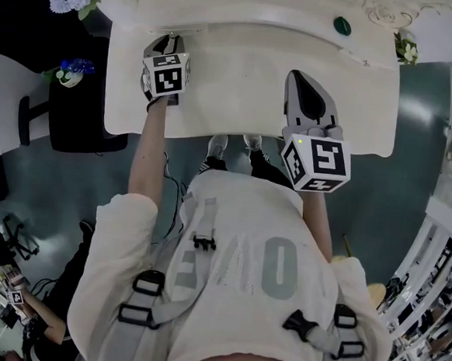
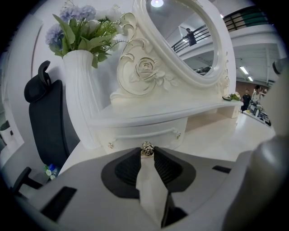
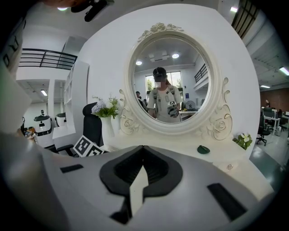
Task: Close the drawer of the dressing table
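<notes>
My left gripper (image 2: 146, 152): jaws clamped on the small metal knob (image 2: 146, 148) at the middle of the drawer (image 2: 149, 131). The drawer sits under the shelf at the left of the dressing table (image 1: 241, 91), just beside the white vase (image 2: 81, 94) of flowers. I cannot tell how far out it stands. My right gripper (image 3: 141, 148): jaws together with nothing between them, above the tabletop, facing the round mirror (image 3: 169, 72), well apart from the left gripper.
</notes>
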`<control>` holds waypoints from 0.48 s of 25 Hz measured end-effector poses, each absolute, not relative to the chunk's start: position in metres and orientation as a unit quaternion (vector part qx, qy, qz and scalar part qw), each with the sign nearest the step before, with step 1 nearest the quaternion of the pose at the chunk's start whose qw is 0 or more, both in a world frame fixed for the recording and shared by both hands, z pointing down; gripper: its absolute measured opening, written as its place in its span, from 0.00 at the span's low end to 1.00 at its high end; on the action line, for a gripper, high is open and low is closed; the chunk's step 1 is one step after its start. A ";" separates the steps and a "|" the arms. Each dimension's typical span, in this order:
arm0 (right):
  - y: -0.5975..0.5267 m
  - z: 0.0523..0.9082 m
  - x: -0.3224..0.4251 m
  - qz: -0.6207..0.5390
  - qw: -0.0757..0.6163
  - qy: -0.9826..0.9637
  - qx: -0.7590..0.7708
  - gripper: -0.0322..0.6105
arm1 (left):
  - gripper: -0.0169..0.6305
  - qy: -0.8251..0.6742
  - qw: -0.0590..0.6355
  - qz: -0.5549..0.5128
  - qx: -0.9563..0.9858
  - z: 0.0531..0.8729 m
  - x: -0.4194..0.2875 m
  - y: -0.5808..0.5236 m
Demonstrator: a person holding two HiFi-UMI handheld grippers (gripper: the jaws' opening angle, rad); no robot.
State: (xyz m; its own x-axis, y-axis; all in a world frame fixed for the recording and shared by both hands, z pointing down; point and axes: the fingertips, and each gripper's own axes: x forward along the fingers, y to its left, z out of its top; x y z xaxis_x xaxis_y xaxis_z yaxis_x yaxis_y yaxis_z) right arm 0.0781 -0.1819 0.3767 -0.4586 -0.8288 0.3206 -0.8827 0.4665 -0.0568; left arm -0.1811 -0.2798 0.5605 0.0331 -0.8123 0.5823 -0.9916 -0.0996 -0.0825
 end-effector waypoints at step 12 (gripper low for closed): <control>-0.189 0.381 0.083 0.113 0.128 -0.843 0.511 0.06 | 0.18 -0.648 0.174 0.253 0.697 0.559 -0.179 -0.296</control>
State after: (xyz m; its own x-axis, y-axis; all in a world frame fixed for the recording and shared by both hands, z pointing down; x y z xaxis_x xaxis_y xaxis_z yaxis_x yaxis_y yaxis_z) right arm 0.0826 -0.1895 0.3808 -0.4456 -0.8314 0.3321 -0.8895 0.4530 -0.0595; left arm -0.1789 -0.2957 0.5595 0.0318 -0.8151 0.5784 -0.9913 -0.0998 -0.0862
